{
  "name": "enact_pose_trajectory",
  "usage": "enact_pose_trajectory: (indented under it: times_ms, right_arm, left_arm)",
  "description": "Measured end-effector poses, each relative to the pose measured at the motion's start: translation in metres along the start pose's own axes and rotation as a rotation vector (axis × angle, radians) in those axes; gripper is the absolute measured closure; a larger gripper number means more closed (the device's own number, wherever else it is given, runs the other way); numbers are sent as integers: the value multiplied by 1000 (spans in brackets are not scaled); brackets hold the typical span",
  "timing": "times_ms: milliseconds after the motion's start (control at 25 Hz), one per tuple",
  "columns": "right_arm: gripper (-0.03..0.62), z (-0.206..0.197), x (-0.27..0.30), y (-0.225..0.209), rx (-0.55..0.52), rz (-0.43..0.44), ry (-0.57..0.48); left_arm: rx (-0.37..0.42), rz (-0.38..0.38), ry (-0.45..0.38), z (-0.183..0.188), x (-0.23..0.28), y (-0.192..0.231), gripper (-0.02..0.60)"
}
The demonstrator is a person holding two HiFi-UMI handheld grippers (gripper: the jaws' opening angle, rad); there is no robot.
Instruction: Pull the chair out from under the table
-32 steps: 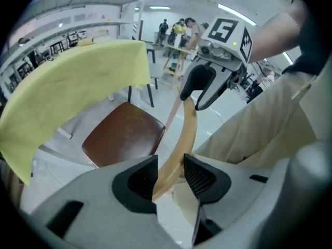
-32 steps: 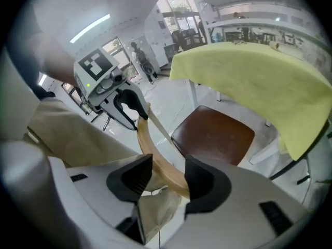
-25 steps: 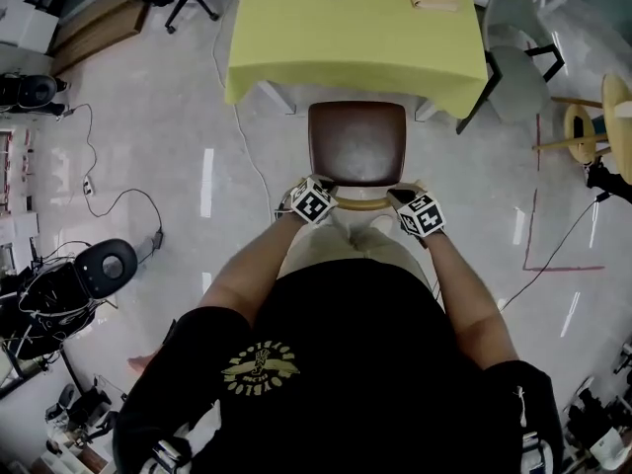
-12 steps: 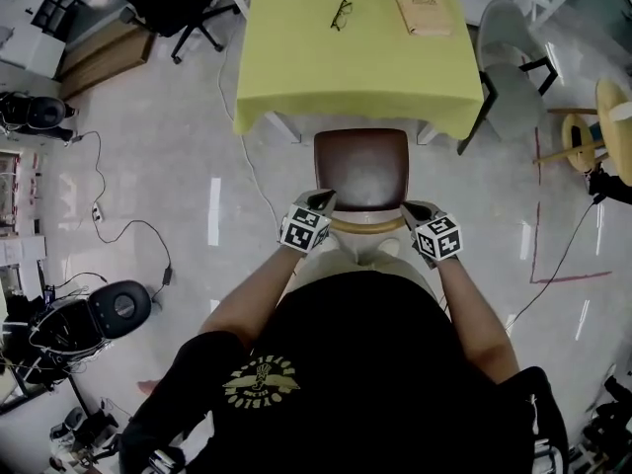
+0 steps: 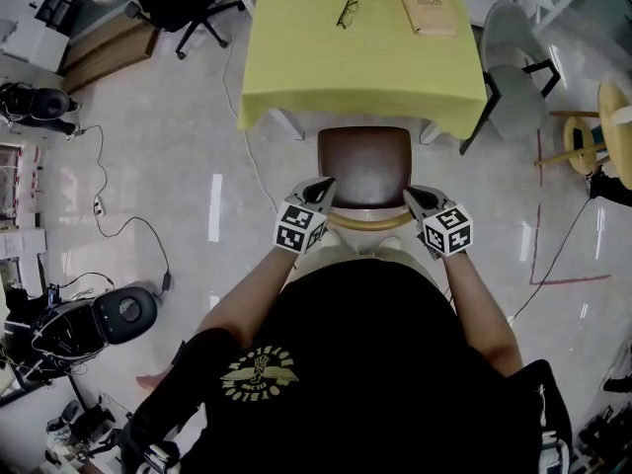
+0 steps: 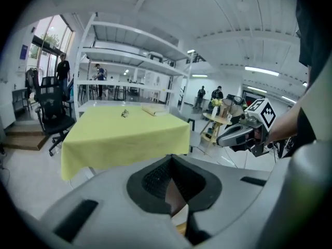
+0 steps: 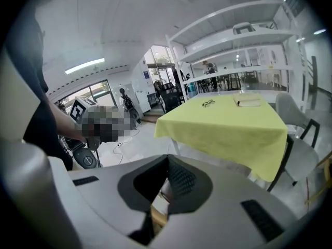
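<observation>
Chair [image 5: 363, 166] btwn L hand-held gripper [image 5: 325, 184] & R hand-held gripper [image 5: 411, 195], both w/ jaws together, empty

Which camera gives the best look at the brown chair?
The head view: the chair shows whole from above, with its brown seat and curved wooden back. Each gripper view shows only a sliver of it through the slit between its own jaws.
</observation>
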State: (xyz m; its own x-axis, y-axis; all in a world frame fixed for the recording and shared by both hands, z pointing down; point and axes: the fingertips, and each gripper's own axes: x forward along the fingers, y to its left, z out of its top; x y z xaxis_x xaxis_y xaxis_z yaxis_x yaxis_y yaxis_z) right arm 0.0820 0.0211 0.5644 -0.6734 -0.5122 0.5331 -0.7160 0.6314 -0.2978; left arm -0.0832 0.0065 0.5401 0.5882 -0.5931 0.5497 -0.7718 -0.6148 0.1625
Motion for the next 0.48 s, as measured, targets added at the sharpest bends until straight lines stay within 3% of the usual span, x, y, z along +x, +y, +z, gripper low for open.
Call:
enact_pose_trajectory:
  times_ms: [480]
  right_arm:
    - [583, 79, -21, -10, -41, -9, -148]
  left_arm:
    - [8, 28, -214, 95, -22, 5, 572]
